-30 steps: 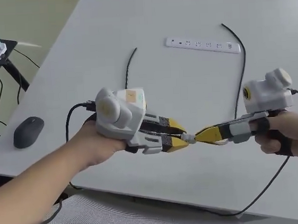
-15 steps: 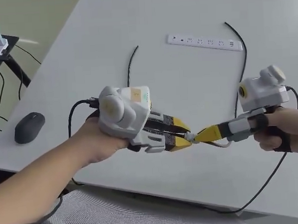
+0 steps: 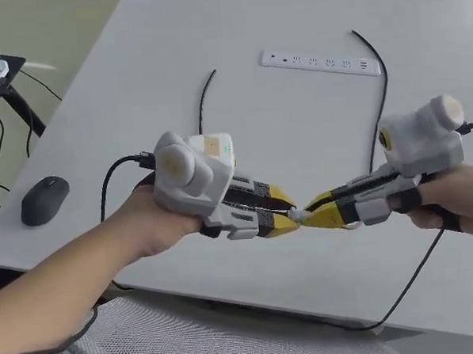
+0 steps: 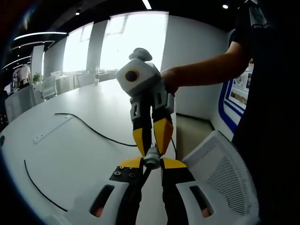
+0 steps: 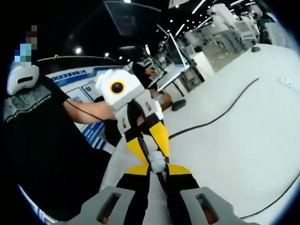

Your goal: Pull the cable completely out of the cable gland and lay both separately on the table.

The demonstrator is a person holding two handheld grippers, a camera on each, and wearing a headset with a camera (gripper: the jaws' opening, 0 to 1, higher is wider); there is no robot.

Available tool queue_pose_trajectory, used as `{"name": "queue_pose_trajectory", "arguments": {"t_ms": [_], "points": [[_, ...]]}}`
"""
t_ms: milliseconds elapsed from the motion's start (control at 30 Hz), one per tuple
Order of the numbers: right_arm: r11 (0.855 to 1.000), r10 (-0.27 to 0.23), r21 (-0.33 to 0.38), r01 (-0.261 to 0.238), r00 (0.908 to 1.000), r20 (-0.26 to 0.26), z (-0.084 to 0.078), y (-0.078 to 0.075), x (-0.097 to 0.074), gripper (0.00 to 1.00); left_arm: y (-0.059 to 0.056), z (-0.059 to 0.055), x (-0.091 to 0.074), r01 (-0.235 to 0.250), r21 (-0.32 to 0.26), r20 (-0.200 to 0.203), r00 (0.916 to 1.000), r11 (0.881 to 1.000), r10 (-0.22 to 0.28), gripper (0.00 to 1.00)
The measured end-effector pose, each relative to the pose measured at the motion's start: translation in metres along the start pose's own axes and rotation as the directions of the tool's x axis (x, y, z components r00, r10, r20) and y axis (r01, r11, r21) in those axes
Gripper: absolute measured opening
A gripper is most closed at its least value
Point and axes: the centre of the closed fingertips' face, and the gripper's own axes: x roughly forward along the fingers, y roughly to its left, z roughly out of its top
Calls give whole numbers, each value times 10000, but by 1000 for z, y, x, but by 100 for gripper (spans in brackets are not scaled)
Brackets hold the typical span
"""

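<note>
Cable gland (image 3: 299,216) between left claw (image 3: 284,215) and right claw (image 3: 314,212) tips.

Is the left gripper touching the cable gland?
Touching. The left gripper view shows the left gripper clamping the cable gland between both jaw tips.

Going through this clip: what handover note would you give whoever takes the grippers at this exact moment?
Left gripper: shut on the cable gland, held in the air above the table.
Right gripper: appears shut on the cable right at the gland, tip to tip with the left gripper.
Done: both parts are gripped.
Left: the cable is not yet out of the gland. Pull the grippers apart until it comes free, then lay the gland and the cable separately on the table.
</note>
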Motion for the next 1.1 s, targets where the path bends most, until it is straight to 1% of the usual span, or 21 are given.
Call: {"name": "queue_pose_trajectory", "arguments": {"t_ms": [100,167,267,300,367,400,433,467,533,567,600,633,667,833,867,900,967,1000,1033,1067,1100], "points": [[9943,-626,-864,622,9980,-25,2,0,-1,7,0,2,-2,-25,-264,141,9999,9996,29,15],[9808,-1086,-1626,1080,9941,56,5,1,-2,7,1,4,-4,-51,-560,358,9993,9984,71,15],[9417,-1768,-2911,1690,9842,-6,7,3,-4,7,1,6,-5,-3,-1053,559,9984,9944,62,15],[9329,-1973,-3067,1890,9803,39,7,3,-3,7,1,6,-5,26,-1223,554,9985,9925,42,15],[9118,-2324,-3484,2173,9726,-16,6,1,-3,8,2,6,-5,-3,-1158,556,9984,9933,68,15],[8867,-2480,-4040,2247,9687,-55,5,1,-3,8,1,6,-4,19,-1153,531,9986,9933,43,15],[8692,-2611,-4361,2330,9653,-46,5,2,-2,8,0,6,-4,71,-1241,478,9989,9922,-11,15],[8521,-2842,-4619,2460,9587,-138,3,1,-2,8,0,5,-3,77,-1254,433,9991,9921,-23,15],[8057,-3260,-5263,2720,9453,-105,3,1,-1,7,0,4,-3,94,-1418,350,9994,9898,-44,15],[7960,-3319,-5393,2748,9433,-92,3,0,-1,7,0,4,-3,95,-1464,348,9994,9892,-45,15],[7694,-3517,-5705,2872,9361,-31,3,-1,-1,8,0,4,-3,70,-1523,348,9994,9883,-18,15],[7553,-3640,-5839,2976,9314,39,3,-3,-1,8,1,4,-3,61,-1669,335,9994,9859,-5,15],[7486,-3687,-5903,3018,9295,77,2,-4,-2,8,1,4,-3,43,-1632,344,9994,9866,13,15],[7363,-3802,-5957,3211,9245,285,6,-6,-4,8,5,6,-5,-50,-1759,395,9991,9844,121,15],[7392,-3785,-5908,3233,9250,326,7,-7,-4,8,5,7,-6,-61,-1729,398,9991,9849,131,15],[7453,-3761,-5825,3243,9259,343,8,-8,-5,8,5,6,-6,-61,-1693,392,9991,9855,129,15],[7885,-3697,-5194,3293,9287,277,6,-8,-3,8,5,6,-6,-52,-1585,349,9993,9873,109,15],[7713,-3711,-5461,3269,9281,314,6,-9,-3,8,4,5,-5,-68,-1458,341,9993,9893,119,15],[7713,-3712,-5454,3280,9280,332,6,-9,-3,8,4,6,-5,-81,-1413,351,9993,9899,132,15],[7802,-3679,-5320,3291,9292,353,6,-9,-3,9,4,6,-5,-62,-1415,362,9993,9899,115,15],[8039,-3559,-4964,3277,9337,400,6,-9,-3,9,4,6,-5,-43,-1420,374,9993,9899,97,15]]}}
